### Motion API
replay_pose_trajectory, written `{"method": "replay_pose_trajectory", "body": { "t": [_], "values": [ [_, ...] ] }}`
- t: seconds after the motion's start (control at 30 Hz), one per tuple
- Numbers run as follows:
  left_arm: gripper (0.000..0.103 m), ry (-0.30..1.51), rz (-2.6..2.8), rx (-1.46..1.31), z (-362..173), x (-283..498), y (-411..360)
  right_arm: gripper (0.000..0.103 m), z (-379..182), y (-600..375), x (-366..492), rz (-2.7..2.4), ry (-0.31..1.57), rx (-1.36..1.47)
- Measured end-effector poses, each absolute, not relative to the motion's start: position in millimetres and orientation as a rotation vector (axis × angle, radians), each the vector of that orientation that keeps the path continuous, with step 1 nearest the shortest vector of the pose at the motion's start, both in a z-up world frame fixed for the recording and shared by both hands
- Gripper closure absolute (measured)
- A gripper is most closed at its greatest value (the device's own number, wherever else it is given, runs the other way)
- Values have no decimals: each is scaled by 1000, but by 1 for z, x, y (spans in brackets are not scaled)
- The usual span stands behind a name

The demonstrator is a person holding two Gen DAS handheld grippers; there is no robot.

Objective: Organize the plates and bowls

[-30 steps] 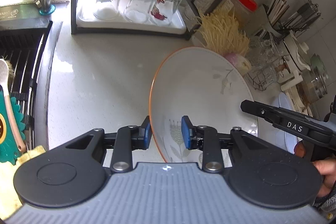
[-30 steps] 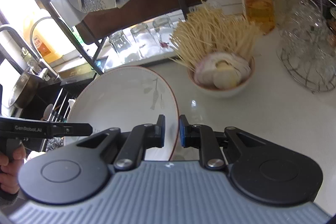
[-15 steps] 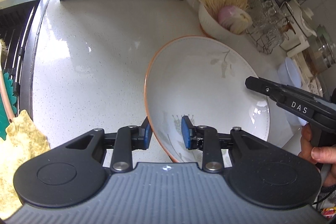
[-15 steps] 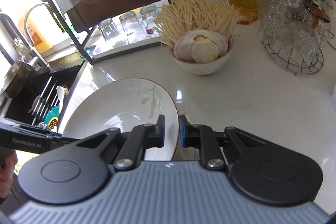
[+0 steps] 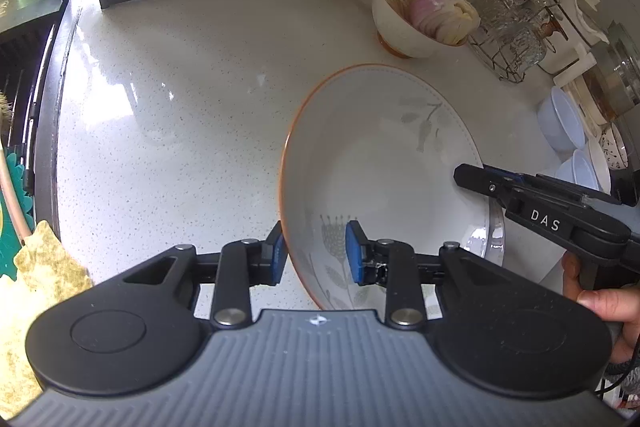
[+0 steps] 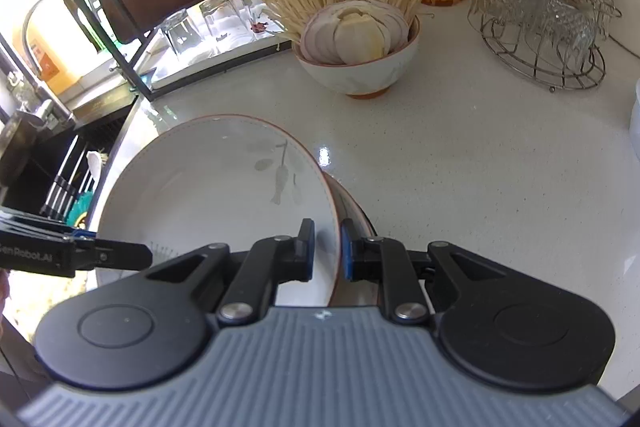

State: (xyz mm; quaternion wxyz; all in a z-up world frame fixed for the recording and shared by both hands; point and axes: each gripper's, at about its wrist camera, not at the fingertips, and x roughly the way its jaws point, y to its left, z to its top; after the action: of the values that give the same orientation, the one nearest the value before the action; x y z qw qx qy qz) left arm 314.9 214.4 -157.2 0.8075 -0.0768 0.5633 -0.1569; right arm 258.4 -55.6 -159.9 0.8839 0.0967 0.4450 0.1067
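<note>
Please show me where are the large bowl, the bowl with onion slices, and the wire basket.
Large bowl (image 5: 384,163): left wrist view, inner bottom.
Onion bowl (image 6: 356,77): right wrist view, outer wall.
Wire basket (image 6: 560,77): right wrist view, lower front ring.

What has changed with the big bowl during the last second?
The large bowl, carried by the left gripper and the right gripper, came down toward the countertop, and the small bowl of vegetables now shows fully behind it. Both grips stayed clamped on its rim; nothing was released.
</note>
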Motion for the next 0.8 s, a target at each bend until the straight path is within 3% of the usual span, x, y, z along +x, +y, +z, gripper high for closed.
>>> {"method": "replay_pose_trajectory", "body": {
  "t": [0.2,0.33,0.53,0.67,0.8],
  "values": [
    [67,1210,-334,-165,-155,314,215,85,-161,-56,258,208,937,221],
    [56,1179,-334,-154,-144,313,217,84,-160,-61,261,196,957,261],
    [53,1134,-311,-144,-125,312,218,83,-157,-68,263,193,1006,305],
    [53,1118,-302,-145,-120,309,213,64,-156,-70,262,216,1025,340],
    [53,1114,-301,-147,-119,303,209,60,-152,-69,262,214,1053,348]
  ]
}}
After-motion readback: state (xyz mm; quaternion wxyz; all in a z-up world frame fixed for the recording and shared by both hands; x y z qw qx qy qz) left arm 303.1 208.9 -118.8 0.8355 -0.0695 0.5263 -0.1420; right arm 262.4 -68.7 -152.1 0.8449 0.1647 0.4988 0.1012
